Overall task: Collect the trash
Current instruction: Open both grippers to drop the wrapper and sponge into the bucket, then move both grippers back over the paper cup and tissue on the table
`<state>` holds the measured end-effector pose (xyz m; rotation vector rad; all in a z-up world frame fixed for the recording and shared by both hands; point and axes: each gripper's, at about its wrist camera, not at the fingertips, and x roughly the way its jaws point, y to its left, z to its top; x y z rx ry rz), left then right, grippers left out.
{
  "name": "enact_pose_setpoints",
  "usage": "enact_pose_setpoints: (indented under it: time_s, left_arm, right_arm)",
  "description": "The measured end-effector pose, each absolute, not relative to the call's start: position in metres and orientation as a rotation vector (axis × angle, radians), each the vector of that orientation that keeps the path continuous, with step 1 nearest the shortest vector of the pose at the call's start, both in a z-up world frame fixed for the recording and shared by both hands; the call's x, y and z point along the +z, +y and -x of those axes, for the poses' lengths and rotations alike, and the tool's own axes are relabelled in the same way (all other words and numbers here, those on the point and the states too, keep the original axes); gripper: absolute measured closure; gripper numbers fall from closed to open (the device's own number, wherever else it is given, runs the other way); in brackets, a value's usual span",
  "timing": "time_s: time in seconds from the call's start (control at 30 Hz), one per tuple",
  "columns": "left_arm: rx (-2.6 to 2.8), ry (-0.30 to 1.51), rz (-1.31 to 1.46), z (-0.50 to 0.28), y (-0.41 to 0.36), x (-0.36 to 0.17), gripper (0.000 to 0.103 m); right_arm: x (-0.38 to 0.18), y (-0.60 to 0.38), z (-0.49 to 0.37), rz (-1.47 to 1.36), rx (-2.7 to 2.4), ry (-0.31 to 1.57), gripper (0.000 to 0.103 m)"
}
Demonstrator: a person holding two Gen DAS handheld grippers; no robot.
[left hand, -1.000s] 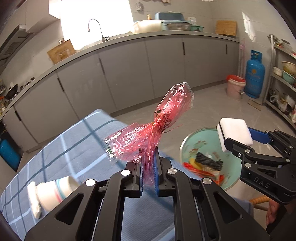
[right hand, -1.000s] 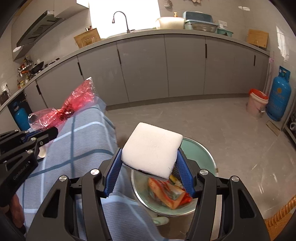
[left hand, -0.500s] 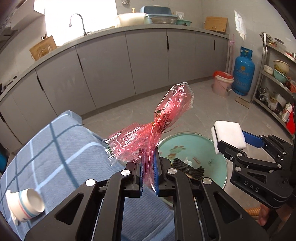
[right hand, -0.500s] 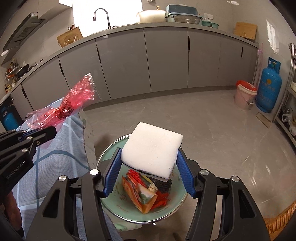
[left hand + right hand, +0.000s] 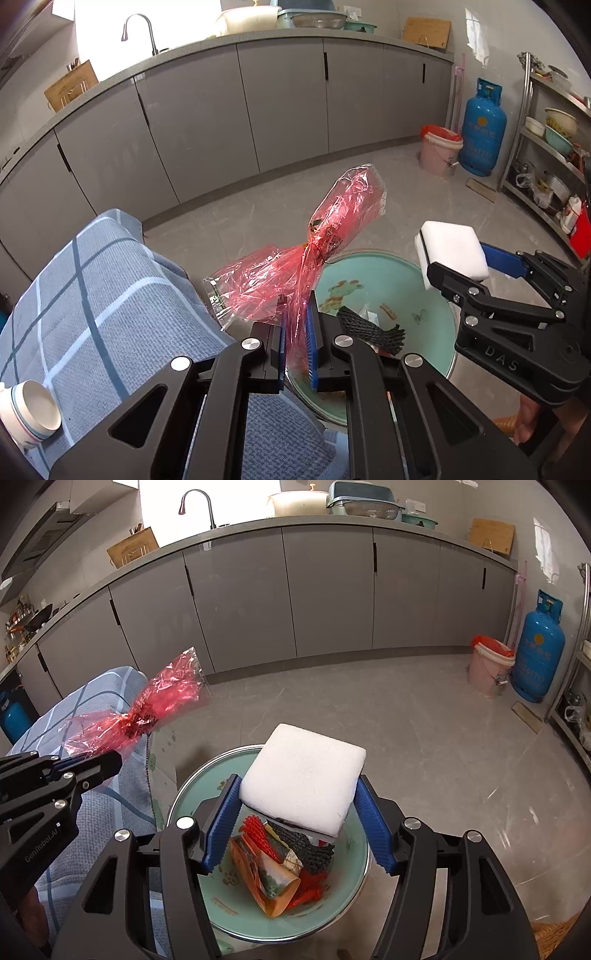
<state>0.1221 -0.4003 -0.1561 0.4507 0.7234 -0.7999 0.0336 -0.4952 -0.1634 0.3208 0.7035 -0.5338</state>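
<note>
My left gripper (image 5: 295, 343) is shut on a crumpled red plastic wrapper (image 5: 317, 251) and holds it up over the near rim of a pale green basin (image 5: 417, 295). My right gripper (image 5: 295, 819) is shut on a white foam block (image 5: 304, 782) above the same basin (image 5: 343, 904), which holds an orange packet (image 5: 266, 878), red netting and black mesh (image 5: 306, 849). The wrapper (image 5: 147, 709) and left gripper (image 5: 92, 768) show at the left of the right wrist view. The foam block (image 5: 450, 251) and right gripper (image 5: 465, 277) show at the right of the left wrist view.
A table with a blue checked cloth (image 5: 92, 295) lies left of the basin, with a white cup (image 5: 31, 410) on it. Grey kitchen cabinets (image 5: 325, 590) run along the back. A pink bucket (image 5: 489, 664), a blue gas cylinder (image 5: 539, 646) and a metal rack (image 5: 546, 147) stand at the right.
Both grippers have moved right, off the table and over the basin, each keeping its load. The basin now lies under the foam block and the wrapper.
</note>
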Motion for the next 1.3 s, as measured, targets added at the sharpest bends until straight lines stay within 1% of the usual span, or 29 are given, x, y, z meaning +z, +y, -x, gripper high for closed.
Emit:
enact_pose_setpoints:
  time_s: [0.03, 0.07, 0.13, 0.2, 0.27, 0.33, 0.37, 0.43, 0.5, 0.6, 0.63, 0.77, 0.83, 0.9, 1.0, 1.1, 1.17, 1.27, 1.3]
  left_arm:
    - [-0.802, 0.728, -0.454, -0.123, -0.401, -0.158, 0.092]
    - [-0.8, 0.734, -0.457, -0.124, -0.402, -0.159, 0.091]
    - [-0.794, 0.74, -0.446, -0.127, -0.401, -0.16, 0.08]
    - [-0.798, 0.744, -0.443, -0.129, -0.399, -0.161, 0.073]
    - [-0.798, 0.746, -0.446, -0.13, -0.397, -0.162, 0.07]
    - [-0.801, 0.746, -0.437, -0.13, -0.395, -0.162, 0.062]
    - [-0.798, 0.74, -0.437, -0.13, -0.393, -0.161, 0.061]
    - [-0.786, 0.727, -0.445, -0.129, -0.39, -0.16, 0.052]
    - [-0.778, 0.721, -0.448, -0.126, -0.387, -0.16, 0.048]
    - [-0.76, 0.711, -0.446, -0.123, -0.381, -0.158, 0.036]
    - [-0.754, 0.709, -0.445, -0.123, -0.379, -0.158, 0.034]
    - [-0.749, 0.708, -0.442, -0.122, -0.376, -0.154, 0.031]
    - [-0.749, 0.706, -0.44, -0.121, -0.375, -0.152, 0.026]
    - [-0.747, 0.703, -0.441, -0.121, -0.373, -0.151, 0.024]
    - [-0.749, 0.701, -0.44, -0.121, -0.369, -0.148, 0.024]
    - [-0.742, 0.698, -0.437, -0.118, -0.364, -0.146, 0.021]
    - [-0.738, 0.699, -0.434, -0.117, -0.36, -0.146, 0.02]
    - [-0.727, 0.704, -0.431, -0.116, -0.353, -0.145, 0.02]
    - [-0.723, 0.705, -0.432, -0.116, -0.351, -0.144, 0.017]
  right_arm:
    - [-0.165, -0.496, -0.034, -0.323, -0.529, 0.702, 0.038]
    - [-0.166, -0.495, -0.034, -0.325, -0.522, 0.698, 0.03]
    - [-0.167, -0.496, -0.031, -0.309, -0.55, 0.687, 0.018]
    - [-0.17, -0.498, -0.028, -0.315, -0.566, 0.695, 0.018]
    - [-0.173, -0.5, -0.024, -0.328, -0.58, 0.697, 0.018]
    - [-0.174, -0.501, -0.021, -0.344, -0.585, 0.699, 0.018]
    - [-0.175, -0.5, -0.019, -0.347, -0.588, 0.698, 0.018]
    - [-0.175, -0.498, -0.017, -0.352, -0.593, 0.698, 0.017]
    - [-0.176, -0.496, -0.017, -0.359, -0.594, 0.703, 0.017]
    - [-0.178, -0.49, -0.017, -0.355, -0.599, 0.717, 0.017]
    - [-0.178, -0.489, -0.017, -0.353, -0.598, 0.719, 0.017]
    - [-0.177, -0.483, -0.019, -0.35, -0.594, 0.721, 0.017]
    - [-0.176, -0.481, -0.018, -0.348, -0.595, 0.718, 0.016]
    - [-0.174, -0.48, -0.018, -0.346, -0.597, 0.718, 0.016]
    - [-0.171, -0.477, -0.016, -0.345, -0.597, 0.714, 0.016]
    - [-0.166, -0.473, -0.014, -0.34, -0.598, 0.71, 0.015]
    - [-0.163, -0.471, -0.013, -0.34, -0.6, 0.705, 0.011]
    - [-0.161, -0.467, -0.013, -0.333, -0.6, 0.7, 0.01]
    - [-0.16, -0.465, -0.014, -0.33, -0.597, 0.703, 0.01]
